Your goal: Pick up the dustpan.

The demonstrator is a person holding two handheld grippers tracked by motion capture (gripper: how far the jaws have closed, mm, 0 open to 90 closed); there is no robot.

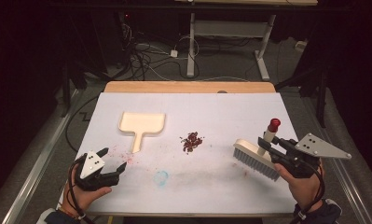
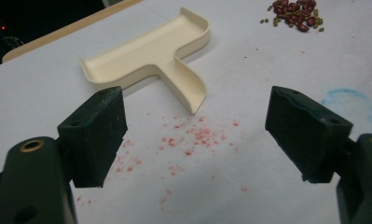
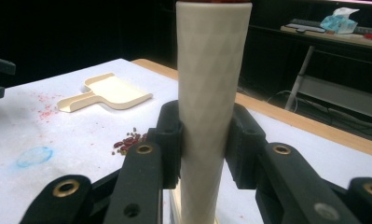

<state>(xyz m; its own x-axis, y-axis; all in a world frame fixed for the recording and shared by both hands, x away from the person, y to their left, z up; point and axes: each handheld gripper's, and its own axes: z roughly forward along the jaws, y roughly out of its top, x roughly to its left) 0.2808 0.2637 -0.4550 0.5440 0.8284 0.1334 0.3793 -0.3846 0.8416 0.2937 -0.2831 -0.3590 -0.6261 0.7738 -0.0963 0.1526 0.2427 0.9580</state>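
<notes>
We're over a white table (image 1: 211,186) in a dark room, right gripper (image 1: 267,145) clamped on brush handle (image 3: 210,93), left gripper (image 1: 113,161) wide, empty.

Right tongs (image 1: 266,144) clamp brush (image 1: 257,158) handle; left tongs (image 1: 113,161) agape near dustpan (image 1: 141,126); beans (image 1: 191,142) between.

Clearance check: middle lane open, clutter at far-left and right.
My left gripper (image 1: 113,163) has bare table (image 1: 211,186) all along the near edge and to its right. The dustpan (image 1: 142,124) blocks far-left, its handle pointing near. The bean pile (image 1: 191,141) sits mid-table, well apart from both. The brush (image 1: 258,158) in my right gripper (image 1: 266,145) fills the right side.
</notes>
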